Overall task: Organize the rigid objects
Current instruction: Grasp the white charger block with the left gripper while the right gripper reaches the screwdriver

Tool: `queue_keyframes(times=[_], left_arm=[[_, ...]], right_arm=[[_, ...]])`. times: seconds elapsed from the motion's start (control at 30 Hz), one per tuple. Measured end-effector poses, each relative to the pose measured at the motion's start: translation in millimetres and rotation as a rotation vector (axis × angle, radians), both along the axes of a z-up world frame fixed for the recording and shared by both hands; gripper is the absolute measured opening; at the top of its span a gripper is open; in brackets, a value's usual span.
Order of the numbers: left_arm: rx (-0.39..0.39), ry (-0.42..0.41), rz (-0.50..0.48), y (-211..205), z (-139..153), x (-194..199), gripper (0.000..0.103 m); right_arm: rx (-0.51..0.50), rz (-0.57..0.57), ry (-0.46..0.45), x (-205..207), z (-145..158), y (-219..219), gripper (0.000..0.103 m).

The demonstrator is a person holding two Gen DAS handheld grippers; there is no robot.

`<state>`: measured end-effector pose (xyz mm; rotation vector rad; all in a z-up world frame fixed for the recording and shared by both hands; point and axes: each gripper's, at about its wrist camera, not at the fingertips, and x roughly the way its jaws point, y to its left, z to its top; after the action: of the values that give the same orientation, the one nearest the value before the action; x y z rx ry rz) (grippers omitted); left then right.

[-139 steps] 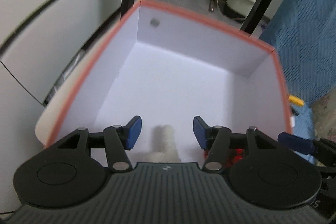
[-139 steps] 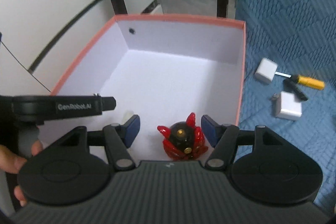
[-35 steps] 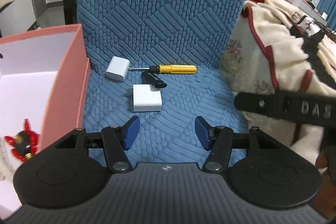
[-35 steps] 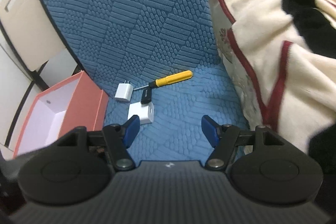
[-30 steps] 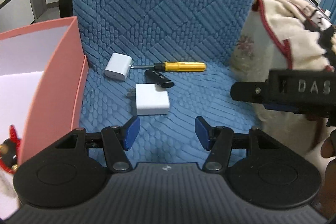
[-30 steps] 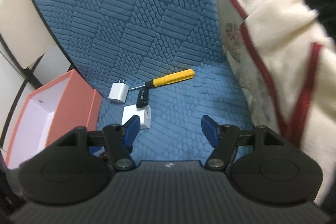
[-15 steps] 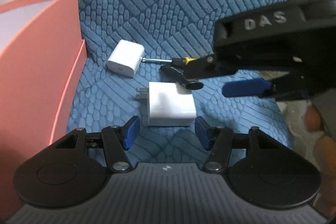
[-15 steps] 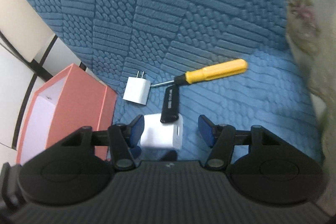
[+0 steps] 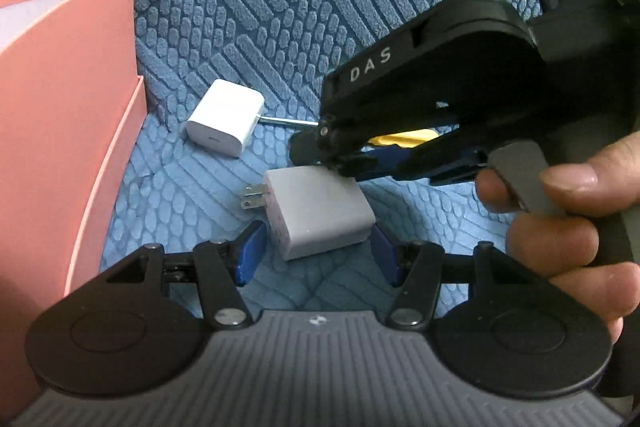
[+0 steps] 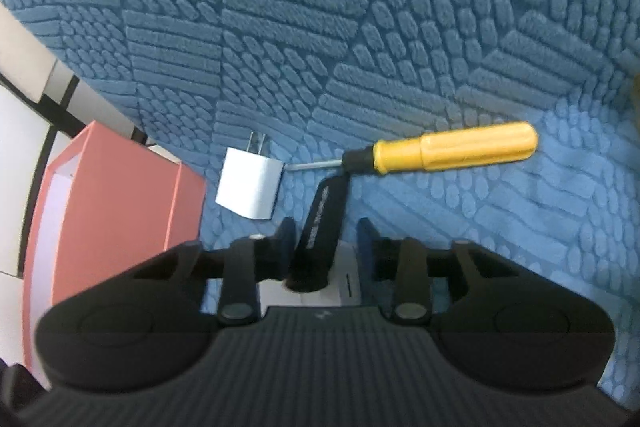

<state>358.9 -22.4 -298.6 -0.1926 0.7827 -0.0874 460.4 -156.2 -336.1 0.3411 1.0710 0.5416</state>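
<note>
Both tongs are set for a pick at the same time, judging by how each one brackets a different object on the blue quilted cushion [image 10: 400,27]. The left tongs [image 9: 316,253] stand wide open with their blue pads on either side of the larger white charger [image 9: 316,211], which lies flat, prongs pointing toward the pink box [image 9: 60,131]; the pads are close to its sides but not yet pressing. The right tongs [image 10: 326,247] are also open, narrower, astride the near end of the black stick-shaped device [image 10: 324,223], and a gap shows on each side, so nothing is gripped yet; whether the pads already brush it is hard to tell from this angle. That black device rests partly on the larger charger, so lifting either one could drag the other. Just beyond lie the smaller white charger [image 10: 250,191] and the yellow-handled screwdriver [image 10: 440,149], whose metal shaft points at the smaller charger and nearly touches it. The pink box sits at the cushion's left edge, close by, the likely destination. The right tongs' black body hangs over the left tongs' target, crowding the space above it.
</note>
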Motion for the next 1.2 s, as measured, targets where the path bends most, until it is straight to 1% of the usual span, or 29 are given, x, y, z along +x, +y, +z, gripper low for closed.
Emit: queue_keyframes(times=[0.03, 0.13, 0.2, 0.3, 0.4, 0.5, 0.57, 0.63, 0.8, 0.87, 0.9, 1.03, 1.2], left_arm=[[-0.006, -0.001, 0.002, 0.6, -0.3, 0.6, 0.064], [-0.012, -0.005, -0.001, 1.2, -0.1, 0.9, 0.064], [-0.028, -0.001, 0.006, 3.3, 0.3, 1.6, 0.064], [-0.051, 0.006, 0.016, 5.1, 1.2, 3.0, 0.064], [-0.062, 0.012, 0.022, 5.4, 2.6, 3.3, 0.064], [-0.063, 0.011, 0.031, 4.6, 5.6, 3.0, 0.064], [-0.069, 0.013, 0.025, 4.9, 8.4, 4.3, 0.064], [-0.074, 0.011, 0.045, 9.3, 10.3, 4.5, 0.064], [-0.156, 0.063, 0.066, 17.5, 7.8, 6.5, 0.064], [-0.151, 0.068, 0.065, 14.3, 7.2, 6.0, 0.064], [-0.143, 0.073, 0.061, 11.8, 6.6, 6.2, 0.064], [-0.119, 0.073, 0.069, 6.7, 8.3, 10.9, 0.064], [-0.077, 0.091, 0.078, 2.5, 6.4, 25.0, 0.064]], right_arm=[[0.002, -0.003, -0.003, -0.1, 1.1, -1.8, 0.025], [0.011, -0.012, -0.010, -0.8, 6.5, -9.8, 0.022], [0.024, -0.028, -0.011, -3.5, 11.6, -18.2, 0.014], [-0.028, -0.055, -0.050, -15.1, 24.3, -28.9, 0.013], [-0.125, -0.070, -0.098, -29.9, 33.3, -36.4, 0.013], [-0.212, -0.119, -0.125, -44.5, 40.9, -45.0, 0.013], [-0.245, -0.155, -0.120, -54.3, 43.0, -52.6, 0.013], [-0.262, -0.186, -0.111, -67.5, 44.0, -57.5, 0.013], [-0.305, -0.222, -0.059, -95.2, 33.4, -50.8, 0.013], [-0.286, -0.256, 0.003, -97.0, 21.4, -49.5, 0.013], [-0.272, -0.270, 0.018, -97.7, 17.8, -48.9, 0.013], [-0.304, -0.245, -0.048, -96.5, 22.1, -44.0, 0.016], [-0.276, -0.238, -0.054, -89.0, 22.2, -44.1, 0.016]])
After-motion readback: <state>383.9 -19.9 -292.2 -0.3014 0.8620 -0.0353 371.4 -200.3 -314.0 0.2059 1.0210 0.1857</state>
